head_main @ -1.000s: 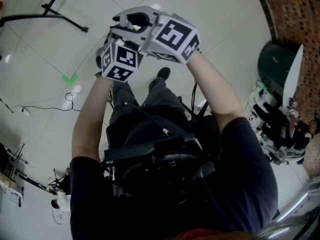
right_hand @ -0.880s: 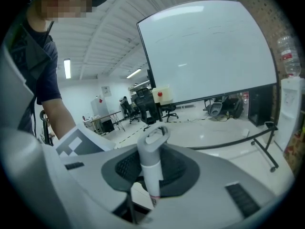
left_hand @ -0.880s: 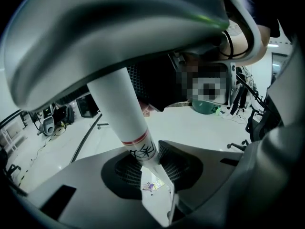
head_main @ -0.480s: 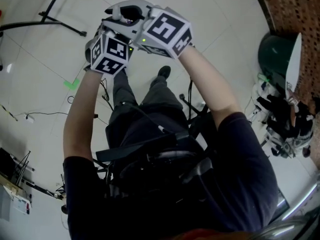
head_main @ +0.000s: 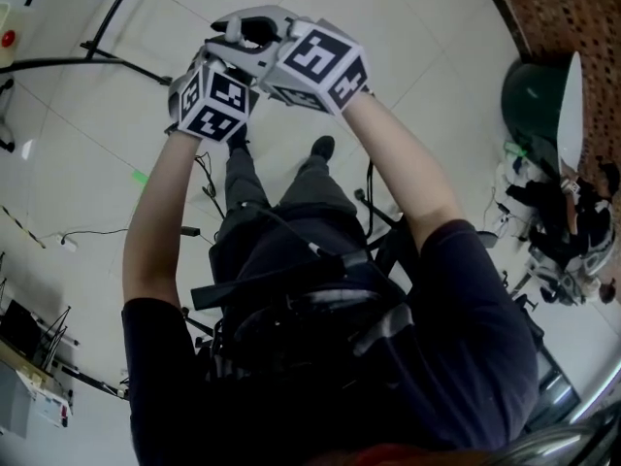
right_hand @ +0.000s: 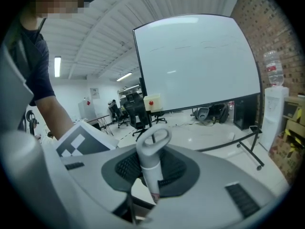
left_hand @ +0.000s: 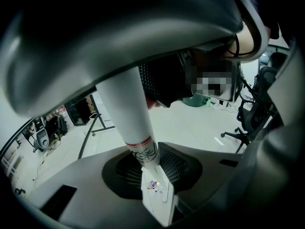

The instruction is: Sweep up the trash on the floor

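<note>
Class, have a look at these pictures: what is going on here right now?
A person stands on a pale tiled floor and holds one white pole, probably the broom's handle, with both tongs. The left tongs clamp its shaft beside a red band. The right tongs clamp it just under the looped top end. The brush end is out of sight.

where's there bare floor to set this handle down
Bare tile lies beyond the shoes, between the black stand legs and the brick wall, and on the left between those legs and the cable. Crowded: the right side around the dark green object and gear, and the lower left corner's equipment.
</note>
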{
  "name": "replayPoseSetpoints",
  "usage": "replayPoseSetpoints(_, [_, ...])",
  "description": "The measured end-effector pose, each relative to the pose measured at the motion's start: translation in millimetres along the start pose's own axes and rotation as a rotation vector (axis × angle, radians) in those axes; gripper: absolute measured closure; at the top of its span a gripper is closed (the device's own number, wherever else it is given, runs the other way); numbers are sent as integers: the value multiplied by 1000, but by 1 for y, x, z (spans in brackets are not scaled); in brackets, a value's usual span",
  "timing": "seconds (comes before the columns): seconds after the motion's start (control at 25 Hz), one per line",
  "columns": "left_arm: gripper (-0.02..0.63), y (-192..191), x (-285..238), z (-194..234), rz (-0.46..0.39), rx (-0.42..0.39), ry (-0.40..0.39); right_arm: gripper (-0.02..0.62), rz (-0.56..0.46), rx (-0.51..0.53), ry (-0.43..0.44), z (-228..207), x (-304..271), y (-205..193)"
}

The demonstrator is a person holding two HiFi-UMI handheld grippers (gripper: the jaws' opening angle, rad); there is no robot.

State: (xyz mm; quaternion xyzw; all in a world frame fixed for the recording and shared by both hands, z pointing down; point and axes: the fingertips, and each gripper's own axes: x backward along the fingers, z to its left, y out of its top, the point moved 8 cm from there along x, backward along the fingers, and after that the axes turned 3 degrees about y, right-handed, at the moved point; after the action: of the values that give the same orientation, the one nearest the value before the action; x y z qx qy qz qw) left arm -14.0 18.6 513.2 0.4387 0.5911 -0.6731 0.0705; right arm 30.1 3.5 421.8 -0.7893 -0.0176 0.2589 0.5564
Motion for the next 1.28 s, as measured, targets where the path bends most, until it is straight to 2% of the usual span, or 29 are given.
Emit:
replayPoseSetpoints(0.2, [518,5,16,-7,-7,57,-111,492,53,-4,33,16,17,8])
replayPoseSetpoints(0.28, [518,8,26,-12,-7,5,-143,493,55,-20,24,24,22,11])
replayPoseSetpoints(0.36, [518,13,36,-17,-10,-46,-161,494,40,-37,18,30,28,16])
replayPoseSetpoints(0.44, [518,26,45,-14,-31,-63,-176,495,15,-37,19,31,37,29])
replayPoseSetpoints(0.64, [520,54,81,-1,-109,-44,-194,497,-31,0,12,44,46,75])
replayPoseSetpoints(0.8, [521,75,105,5,-156,-61,-200,497,-86,25,-9,57,55,104])
replayPoseSetpoints(1.04, [522,123,145,8,-305,-110,-183,499,-238,84,-84,80,90,151])
replayPoseSetpoints(1.2, [514,154,166,7,-446,-164,-160,501,-349,135,-186,92,121,183])
replayPoseSetpoints(1.28, [495,162,171,7,-490,-167,-155,506,-398,121,-240,91,138,187])
